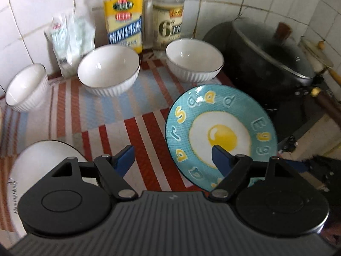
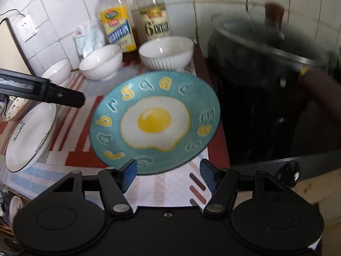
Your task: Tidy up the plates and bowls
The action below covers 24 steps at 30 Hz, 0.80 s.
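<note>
Both tongs stand released with nothing between their pads: your right tongs (image 2: pixel 168 175) hang at the near rim of the egg plate (image 2: pixel 154 121), your left tongs (image 1: pixel 172 160) over the striped surface (image 1: pixel 127 115) between that plate and the white plate (image 1: pixel 40 162) at your left. Three white bowls (image 1: pixel 108 69) wait near the tiled wall. Judging by the approach, the egg plate comes first. Slide one pad under its near rim, the other above, and close gently before lifting. Keep it level, and steer away from the black wok (image 2: pixel 266 64) beside it.
</note>
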Available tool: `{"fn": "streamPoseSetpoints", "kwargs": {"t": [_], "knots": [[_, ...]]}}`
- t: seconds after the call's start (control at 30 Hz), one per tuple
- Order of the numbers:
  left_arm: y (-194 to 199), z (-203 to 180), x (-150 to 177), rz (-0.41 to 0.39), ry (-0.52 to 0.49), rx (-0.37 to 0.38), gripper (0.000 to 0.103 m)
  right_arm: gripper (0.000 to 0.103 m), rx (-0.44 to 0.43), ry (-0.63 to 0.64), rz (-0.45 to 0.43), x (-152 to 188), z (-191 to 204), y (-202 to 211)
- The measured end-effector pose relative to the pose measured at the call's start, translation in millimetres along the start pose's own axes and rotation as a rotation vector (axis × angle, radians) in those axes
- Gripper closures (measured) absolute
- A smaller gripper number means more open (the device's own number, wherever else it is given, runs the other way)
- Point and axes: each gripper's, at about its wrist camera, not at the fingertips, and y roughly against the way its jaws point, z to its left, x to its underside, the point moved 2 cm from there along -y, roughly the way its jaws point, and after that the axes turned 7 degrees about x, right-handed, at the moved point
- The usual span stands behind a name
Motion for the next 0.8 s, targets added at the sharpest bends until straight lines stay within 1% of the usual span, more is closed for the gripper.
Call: {"fn": "streamPoseSetpoints", "kwargs": {"t": [0.07,0.17,0.23,0.27,0.3,0.33,0.37,0.4,0.47,0.53,0.6,0.63,0.7,0.73,0.77,0.8], "knots": [[-15.5,4.1,2.1,0.012,0.012,-0.007,0.026,0.033,-0.019,-0.031,-0.017,0.0,-1.9,-2.1],[-32.0,11.9,2.3,0.040,0.040,-0.020,0.033,0.034,-0.032,-0.079,0.000,-1.0,-6.3,-11.5],[-37.8,16.9,1.1,0.049,0.058,-0.018,0.042,0.034,-0.066,-0.129,0.009,-2.8,-12.5,-15.5],[-39.9,18.4,0.1,0.051,0.060,-0.019,0.045,0.034,-0.076,-0.145,0.012,-3.9,-15.2,-17.4],[-41.6,19.0,-0.9,0.053,0.060,-0.013,0.054,0.034,-0.085,-0.157,0.010,-4.7,-17.2,-19.5],[-41.6,19.0,-1.9,0.048,0.062,0.017,0.067,0.034,-0.091,-0.162,0.012,-5.6,-18.2,-22.2],[-41.3,18.2,-3.0,0.042,0.066,0.050,0.070,0.034,-0.092,-0.165,0.019,-7.0,-19.0,-25.6],[-41.5,17.0,-3.8,0.043,0.066,0.066,0.070,0.034,-0.092,-0.175,0.025,-8.3,-19.0,-28.6],[-43.6,12.5,-4.6,0.053,0.049,0.039,0.072,0.033,-0.110,-0.201,0.015,-10.9,-18.3,-31.3],[-47.5,12.4,-3.8,0.064,0.047,0.010,0.073,0.034,-0.086,-0.214,0.014,-12.5,-15.5,-34.5],[-51.9,17.2,-3.3,0.077,0.076,0.006,0.076,0.034,-0.058,-0.205,-0.005,-12.1,-12.5,-35.5],[-53.2,19.1,-2.8,0.078,0.089,0.015,0.077,0.035,-0.049,-0.201,-0.016,-11.3,-12.2,-35.6],[-53.3,21.3,-2.1,0.073,0.106,0.038,0.078,0.041,-0.017,-0.179,-0.037,-9.9,-12.7,-36.4],[-54.9,22.4,-1.7,0.075,0.114,0.050,0.077,0.049,0.027,-0.136,-0.042,-10.1,-9.5,-37.4],[-57.3,24.0,-0.4,0.083,0.134,0.061,0.075,0.049,0.071,-0.076,-0.050,-10.5,-4.3,-37.9],[-58.6,24.5,0.7,0.088,0.153,0.078,0.075,0.049,0.074,-0.081,-0.045,-11.9,-4.5,-38.9]]}}
